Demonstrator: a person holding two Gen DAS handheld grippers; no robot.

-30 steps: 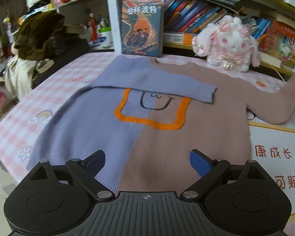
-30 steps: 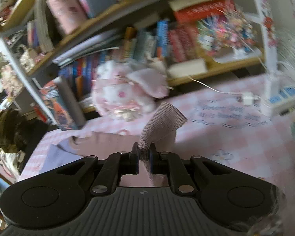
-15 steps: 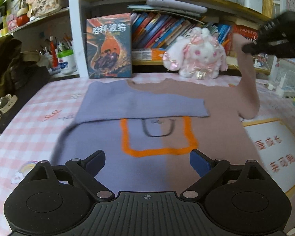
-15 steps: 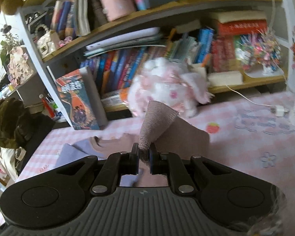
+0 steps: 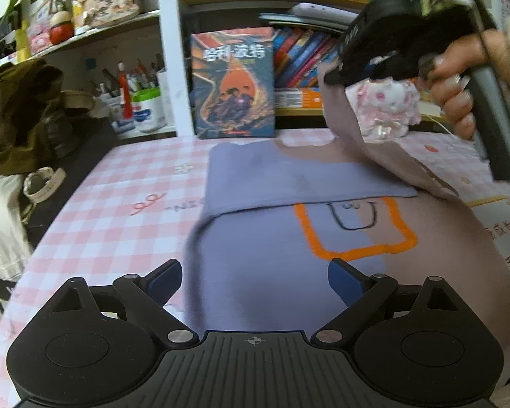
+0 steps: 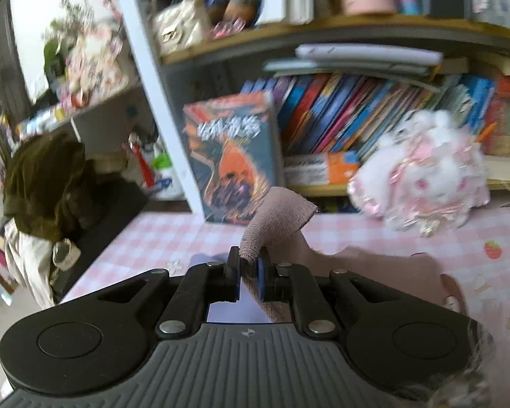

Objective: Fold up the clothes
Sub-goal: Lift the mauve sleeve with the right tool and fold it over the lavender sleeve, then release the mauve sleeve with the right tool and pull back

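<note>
A sweater (image 5: 272, 265), half lavender and half dusty pink with an orange square on the chest, lies flat on the pink checked table (image 5: 125, 190). Its lavender sleeve (image 5: 289, 180) is folded across the chest. My right gripper (image 6: 248, 270) is shut on the cuff of the pink sleeve (image 6: 275, 217) and holds it up above the sweater's collar. In the left wrist view that right gripper (image 5: 329, 76) hangs at the upper right with the pink sleeve (image 5: 350, 136) trailing down from it. My left gripper (image 5: 255, 282) stands open over the sweater's hem, holding nothing.
A bookshelf (image 5: 289, 61) runs along the table's far edge, with an upright book (image 5: 234, 81) and a pink plush toy (image 5: 387, 105) in front. A dark garment heap (image 5: 20, 115) sits at the left. A white printed sheet (image 5: 506, 234) lies at the right.
My right gripper has carried the pink sleeve up and leftward over the sweater. The left gripper has shifted sideways along the hem, so the sweater sits further right in its view.
</note>
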